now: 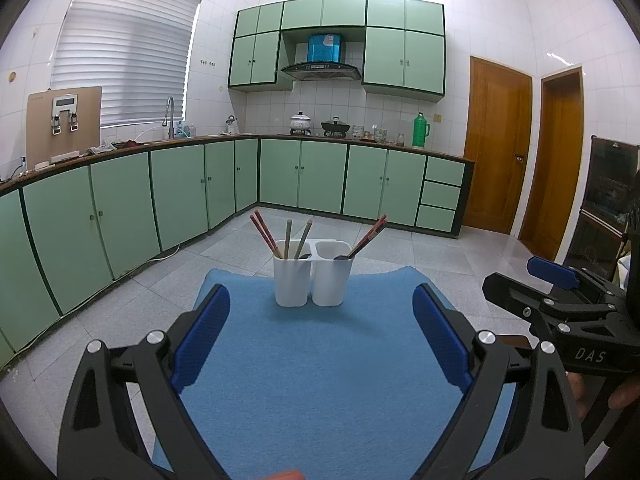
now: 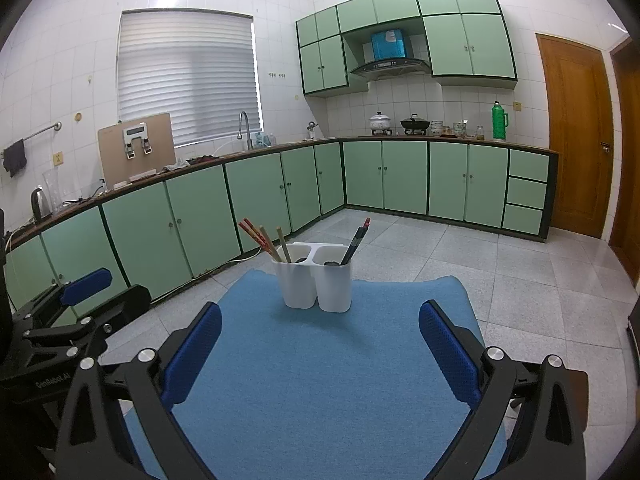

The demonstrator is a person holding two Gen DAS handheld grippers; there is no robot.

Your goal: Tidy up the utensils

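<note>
Left gripper point(image 1: 320, 320): spread wide, empty; right gripper point(image 2: 320, 328): spread wide, empty; white two-cup holder point(image 1: 313, 280) at 12 o'clock on blue mat point(image 1: 320, 380), chopsticks point(image 1: 264, 233) upright inside.

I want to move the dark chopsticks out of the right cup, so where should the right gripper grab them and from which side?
Grip the dark chopsticks on the bare shafts above the white holder's rim, probably from above and the right. They lean up and to the right, away from the other chopsticks, so that side looks free. The right gripper is open and wide enough.
</note>
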